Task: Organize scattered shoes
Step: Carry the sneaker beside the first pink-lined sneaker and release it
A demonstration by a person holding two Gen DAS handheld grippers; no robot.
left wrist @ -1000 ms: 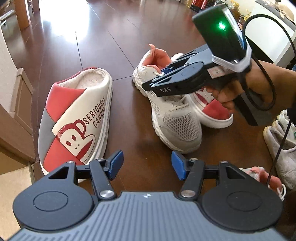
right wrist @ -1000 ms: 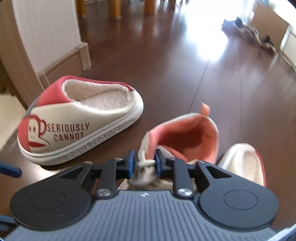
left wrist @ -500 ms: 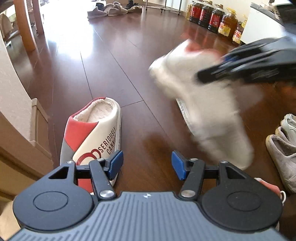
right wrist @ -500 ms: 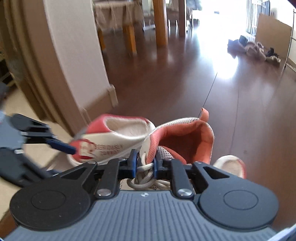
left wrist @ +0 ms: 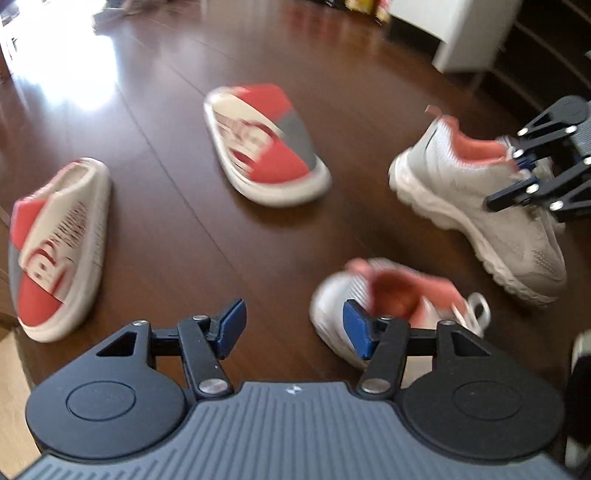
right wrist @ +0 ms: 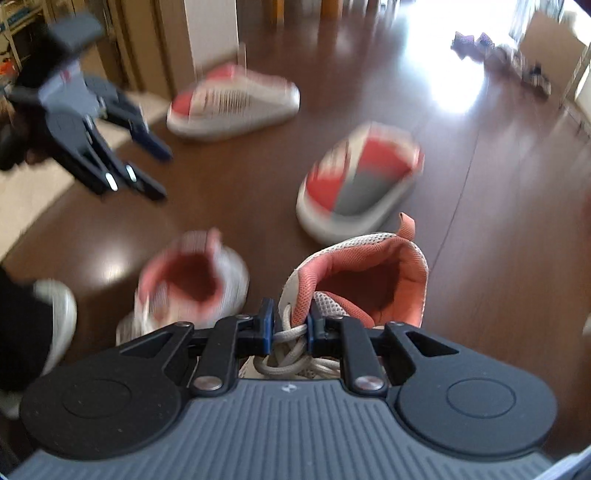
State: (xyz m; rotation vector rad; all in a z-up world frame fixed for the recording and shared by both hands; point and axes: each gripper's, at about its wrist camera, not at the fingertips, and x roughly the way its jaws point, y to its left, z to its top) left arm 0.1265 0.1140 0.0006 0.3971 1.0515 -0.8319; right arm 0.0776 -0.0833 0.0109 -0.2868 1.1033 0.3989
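My right gripper (right wrist: 290, 325) is shut on the tongue and laces of a grey sneaker (right wrist: 364, 273) with a pink lining. In the left wrist view that sneaker (left wrist: 476, 199) hangs at the right with the right gripper (left wrist: 524, 166) on it. Its mate (left wrist: 391, 295) lies on the floor just ahead of my open left gripper (left wrist: 291, 325), whose fingers hold nothing. The mate (right wrist: 192, 280) also shows left of the held sneaker. Two red, white and grey slippers lie apart: one at the left (left wrist: 55, 243), one in the middle (left wrist: 266, 144).
The dark wooden floor (left wrist: 177, 206) is bare between the slippers and sneakers. A white cabinet (left wrist: 461, 33) stands at the back right. More shoes (right wrist: 517, 62) lie far off by a cardboard box. A wall corner and skirting (right wrist: 210, 33) stand behind the left slipper.
My right gripper has carried the grey sneaker up and to the right, off the second slipper. My left gripper has swung right, and the sneaker's mate is now just ahead of it.
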